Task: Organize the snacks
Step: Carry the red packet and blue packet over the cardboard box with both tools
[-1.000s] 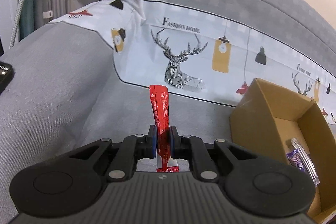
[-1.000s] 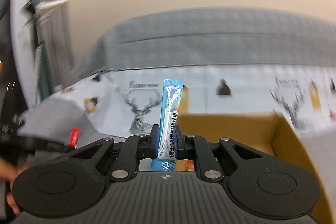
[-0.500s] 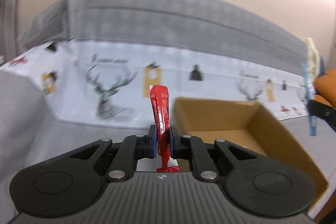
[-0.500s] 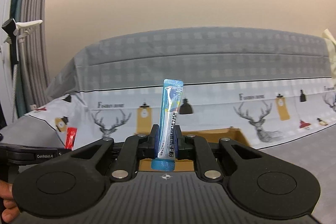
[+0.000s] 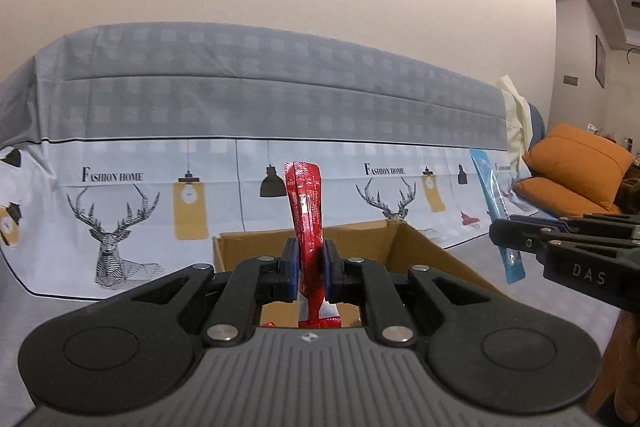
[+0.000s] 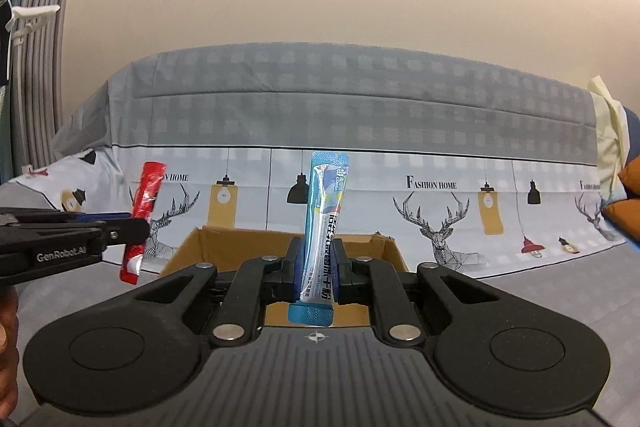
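My left gripper (image 5: 307, 269) is shut on a red snack sachet (image 5: 305, 211) that stands upright between its blue pads. An open cardboard box (image 5: 424, 251) lies just beyond and below it on the grey sofa seat. My right gripper (image 6: 317, 267) is shut on a blue stick sachet (image 6: 323, 227), also upright, above the same cardboard box (image 6: 188, 247). Each gripper shows in the other's view: the right gripper (image 5: 505, 231) with the blue sachet (image 5: 494, 203) at the right, the left gripper (image 6: 138, 227) with the red sachet (image 6: 145, 211) at the left.
A sofa back (image 6: 320, 99) draped in a grey checked and deer-print cover (image 6: 440, 211) rises behind the box. Orange cushions (image 5: 576, 167) lie at the far right. Grey curtains (image 6: 40, 27) hang at the left. A hand (image 6: 6, 347) shows at the left edge.
My left gripper has swung right with the red sachet, from facing the seat's left end to facing the box. The right gripper has shifted a little with its blue sachet; both now face the box.
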